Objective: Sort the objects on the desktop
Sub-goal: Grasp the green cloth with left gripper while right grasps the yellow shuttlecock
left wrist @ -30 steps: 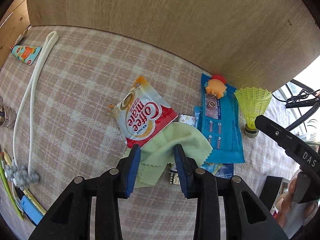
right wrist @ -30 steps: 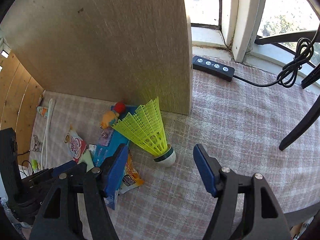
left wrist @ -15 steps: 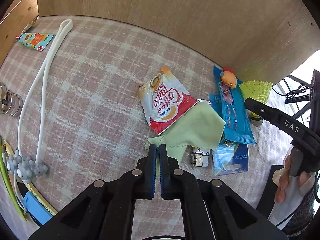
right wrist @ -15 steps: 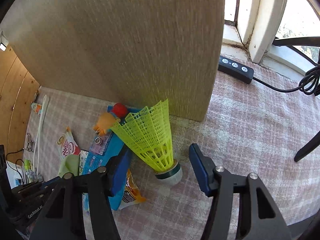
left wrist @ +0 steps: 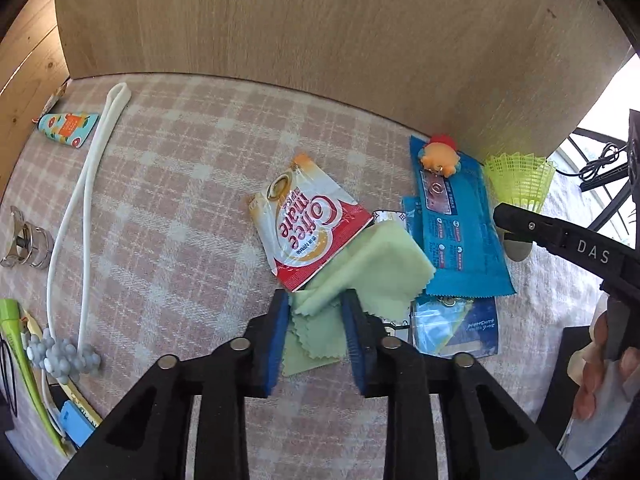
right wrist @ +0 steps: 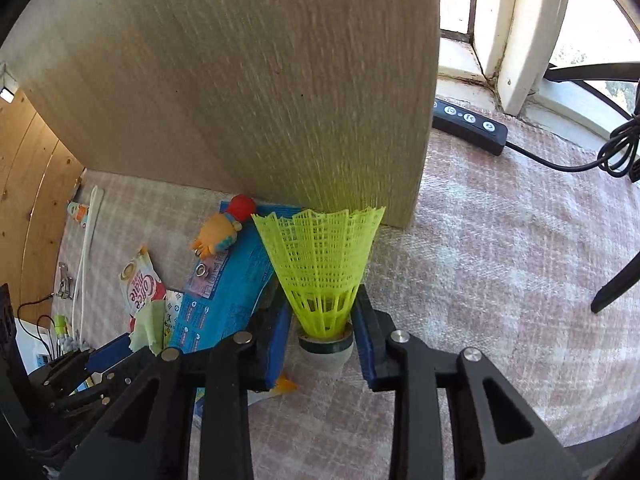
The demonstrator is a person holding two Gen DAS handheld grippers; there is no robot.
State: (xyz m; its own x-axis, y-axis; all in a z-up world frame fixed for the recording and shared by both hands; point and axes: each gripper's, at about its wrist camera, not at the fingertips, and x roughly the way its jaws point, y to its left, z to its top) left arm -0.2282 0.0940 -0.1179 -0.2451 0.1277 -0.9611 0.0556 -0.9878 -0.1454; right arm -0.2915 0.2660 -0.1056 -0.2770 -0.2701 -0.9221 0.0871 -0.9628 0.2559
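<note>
A light green cloth (left wrist: 360, 272) lies on the checked tablecloth, partly under a red Coffee-mate sachet (left wrist: 306, 226). My left gripper (left wrist: 316, 328) is open, its jaws on either side of the cloth's near corner. A yellow shuttlecock (right wrist: 322, 268) stands on its cork base beside a blue packet (right wrist: 228, 296). My right gripper (right wrist: 322, 336) has its blue pads against the shuttlecock's base on both sides. An orange toy keychain (left wrist: 438, 156) lies on the blue packet (left wrist: 456, 232).
A wooden board (left wrist: 320, 28) stands upright behind the pile. At left lie a white cord (left wrist: 80, 208), a metal clip (left wrist: 28, 240), a small patterned tube (left wrist: 68, 134) and a grey beaded piece (left wrist: 64, 356). A black remote with cable (right wrist: 470, 126) lies by the window.
My left gripper was shut half a second ago and has opened around the cloth's corner. My right gripper moved forward and closed in on the shuttlecock's base.
</note>
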